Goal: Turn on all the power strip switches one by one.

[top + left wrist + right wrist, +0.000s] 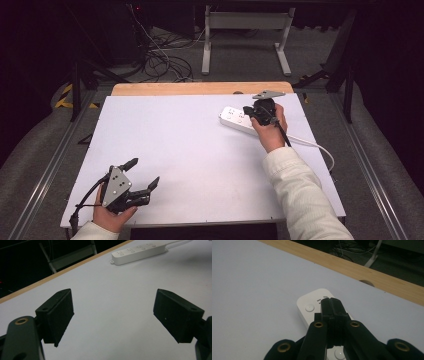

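White plastic power strip [239, 120] lies at my table's [190, 150] far right, rigid, light and slick, so I'd pinch across its narrow sides. My right gripper [331, 305] hovers above it, jaws pressed together empty; my left gripper [144, 174] rests near me, jaws wide apart.

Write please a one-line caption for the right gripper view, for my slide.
Right gripper, jaws shut, poised over the white power strip on the white table.

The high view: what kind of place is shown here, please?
Probably a lab or workshop set up for recording. A white-topped table bears a power strip, loose cables lie on the grey floor behind, and metal rails flank the table.
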Demonstrator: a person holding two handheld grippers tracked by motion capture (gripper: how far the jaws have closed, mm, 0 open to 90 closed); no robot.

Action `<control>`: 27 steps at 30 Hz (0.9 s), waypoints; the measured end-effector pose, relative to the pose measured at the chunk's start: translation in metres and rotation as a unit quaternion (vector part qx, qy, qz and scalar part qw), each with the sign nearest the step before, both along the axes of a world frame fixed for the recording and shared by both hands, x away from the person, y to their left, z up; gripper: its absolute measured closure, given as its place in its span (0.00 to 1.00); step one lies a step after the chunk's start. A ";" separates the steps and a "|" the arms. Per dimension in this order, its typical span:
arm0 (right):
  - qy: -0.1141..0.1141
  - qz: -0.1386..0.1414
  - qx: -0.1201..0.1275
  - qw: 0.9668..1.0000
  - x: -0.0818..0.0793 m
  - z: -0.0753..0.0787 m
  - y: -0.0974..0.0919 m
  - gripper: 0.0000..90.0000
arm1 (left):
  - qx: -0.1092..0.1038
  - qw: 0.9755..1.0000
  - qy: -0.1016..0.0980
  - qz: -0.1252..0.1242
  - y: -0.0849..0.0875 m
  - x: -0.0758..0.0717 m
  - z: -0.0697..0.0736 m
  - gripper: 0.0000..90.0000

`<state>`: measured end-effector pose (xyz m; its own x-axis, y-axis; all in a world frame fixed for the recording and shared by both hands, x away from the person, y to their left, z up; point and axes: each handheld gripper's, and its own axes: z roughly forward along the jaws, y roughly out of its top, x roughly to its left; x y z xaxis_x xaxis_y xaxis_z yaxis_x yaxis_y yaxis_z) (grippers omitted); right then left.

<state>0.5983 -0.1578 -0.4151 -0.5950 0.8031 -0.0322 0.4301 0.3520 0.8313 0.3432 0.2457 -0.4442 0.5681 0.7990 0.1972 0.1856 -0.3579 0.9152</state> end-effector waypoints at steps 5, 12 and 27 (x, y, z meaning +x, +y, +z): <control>0.008 0.011 -0.008 1.000 0.004 -0.005 0.010 1.00 | 0.001 1.000 0.001 0.000 0.000 0.000 0.000 0.19; 0.023 0.012 -0.019 0.999 0.012 -0.018 0.018 1.00 | 0.005 1.000 0.000 -0.001 0.000 0.001 0.000 0.19; 0.045 -0.001 -0.036 0.998 0.021 -0.032 0.019 1.00 | 0.001 1.000 0.004 0.000 0.000 0.001 -0.001 0.19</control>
<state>0.6190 -0.1391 -0.4472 -0.5965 0.8018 -0.0364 0.5025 0.4084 0.7620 0.3442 0.2460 -0.4452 0.5689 0.7990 0.1949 0.1930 -0.3601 0.9127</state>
